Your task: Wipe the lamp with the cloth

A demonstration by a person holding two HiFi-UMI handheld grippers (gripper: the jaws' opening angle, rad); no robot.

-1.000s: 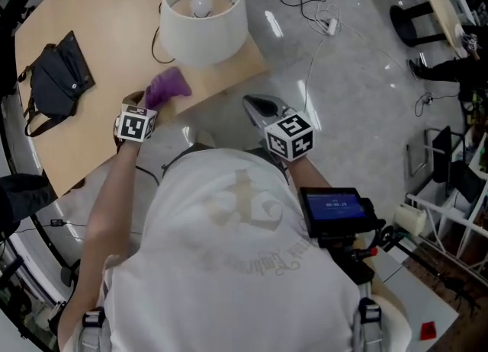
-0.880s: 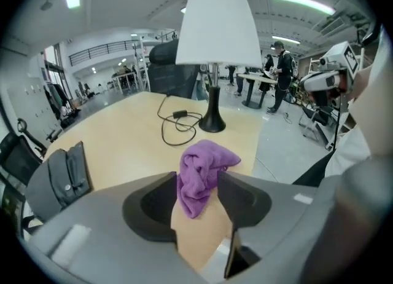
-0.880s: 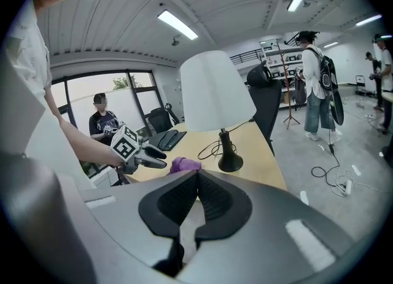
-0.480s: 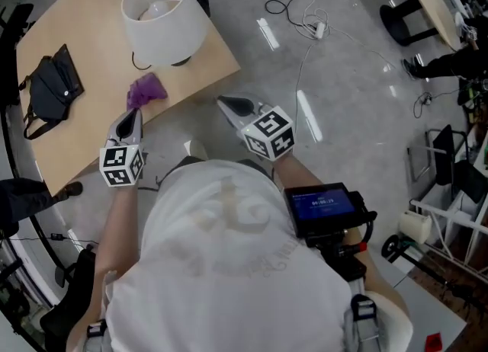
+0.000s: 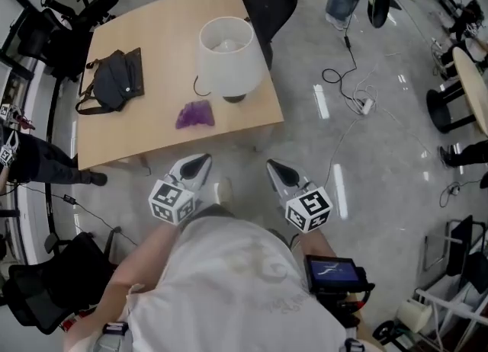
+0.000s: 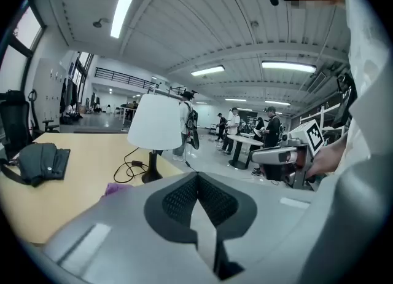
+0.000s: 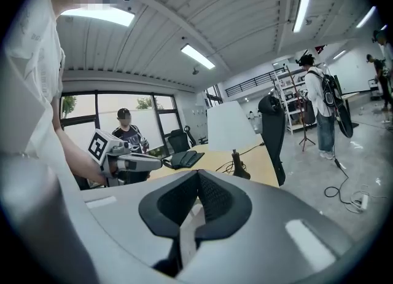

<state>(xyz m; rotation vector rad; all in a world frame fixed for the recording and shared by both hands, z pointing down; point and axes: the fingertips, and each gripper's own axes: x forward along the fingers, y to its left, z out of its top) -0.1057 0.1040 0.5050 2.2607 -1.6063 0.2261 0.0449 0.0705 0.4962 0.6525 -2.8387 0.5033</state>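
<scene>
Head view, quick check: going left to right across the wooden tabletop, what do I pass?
black bag → purple cloth → white lamp

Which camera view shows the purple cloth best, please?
The head view: the whole cloth lies uncovered on the table near the lamp. The left gripper view catches only a purple sliver of it; the right gripper view does not show it.
</scene>
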